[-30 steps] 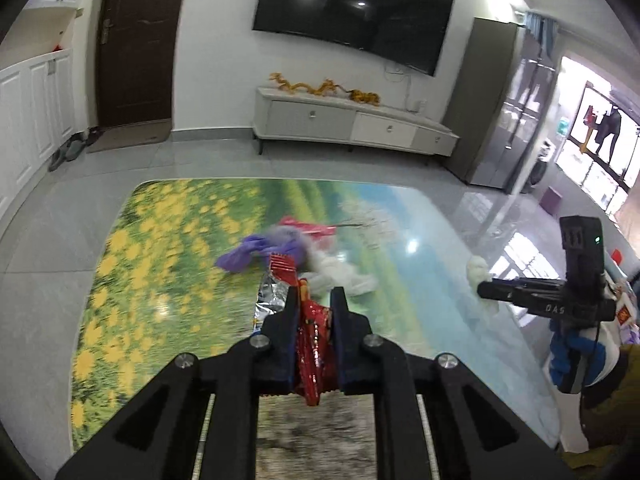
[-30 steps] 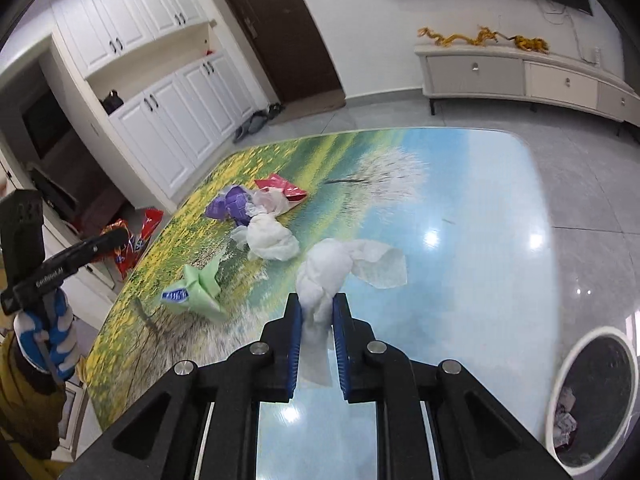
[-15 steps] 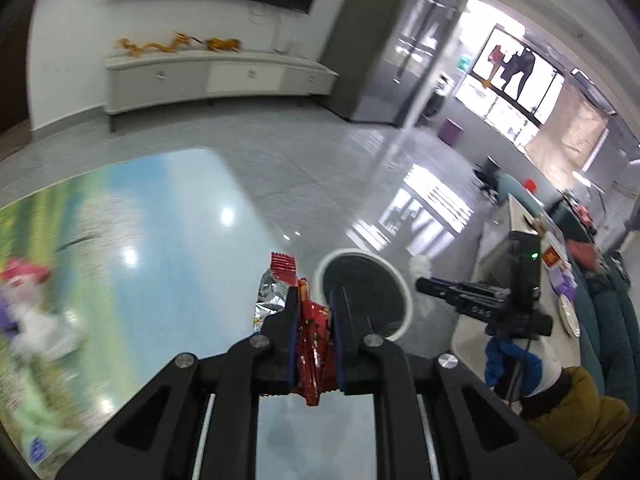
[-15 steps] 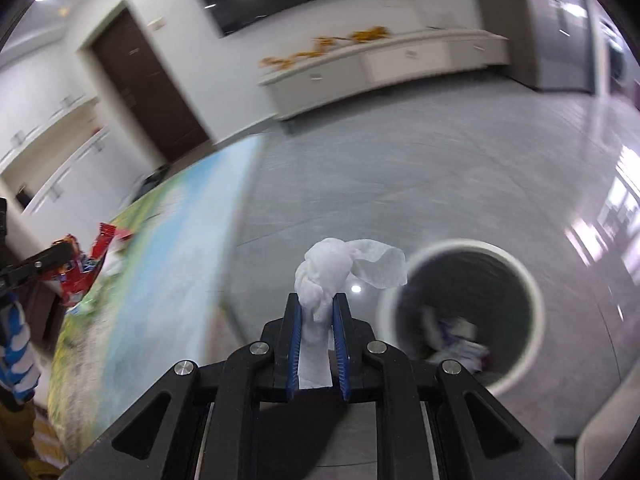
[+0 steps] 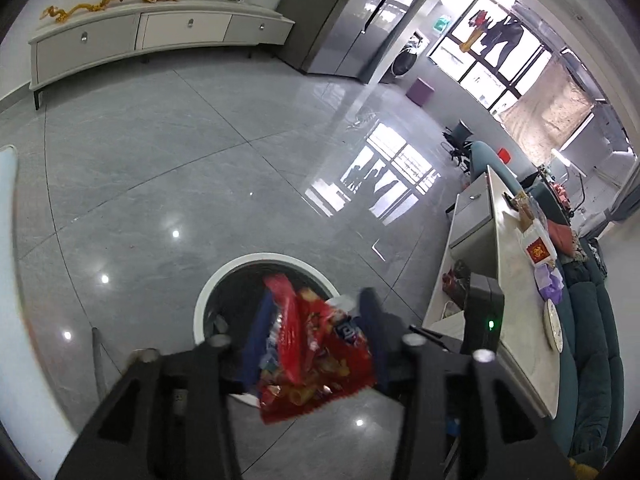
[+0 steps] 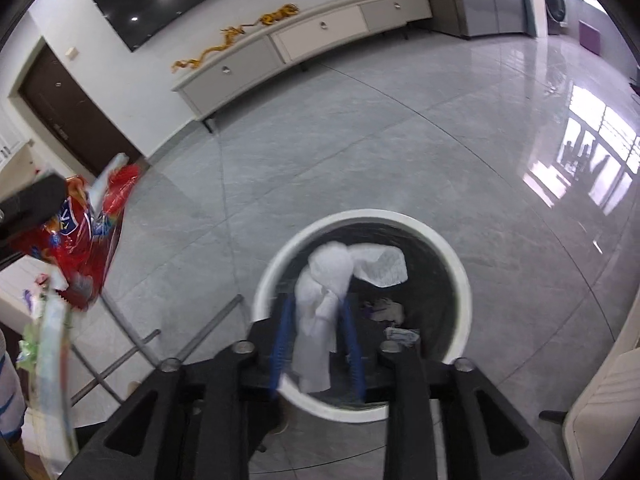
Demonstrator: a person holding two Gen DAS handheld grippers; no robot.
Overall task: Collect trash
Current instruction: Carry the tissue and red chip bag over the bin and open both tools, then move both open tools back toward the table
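A round white-rimmed trash bin point(image 6: 460, 280) with a dark inside stands on the grey floor; it also shows in the left wrist view point(image 5: 208, 300). My left gripper point(image 5: 312, 312) is open over the bin, and a red snack wrapper point(image 5: 316, 356) hangs loose between its spread fingers. My right gripper point(image 6: 318, 308) is open above the bin, and a white crumpled tissue point(image 6: 332, 280) hangs between its blue pads. The red wrapper also shows at the left of the right wrist view point(image 6: 80, 232). Some trash lies inside the bin.
The picture-printed table edge point(image 6: 48, 344) with more trash is at the left. A white TV cabinet point(image 6: 304, 40) stands along the far wall. A counter point(image 5: 516, 280) and a teal sofa point(image 5: 596, 360) are to the right. Metal table legs point(image 6: 132, 344) stand near the bin.
Both grippers swung from the table to over the bin. Both jaws have opened, and the wrapper and the tissue now sit loose between the fingers.
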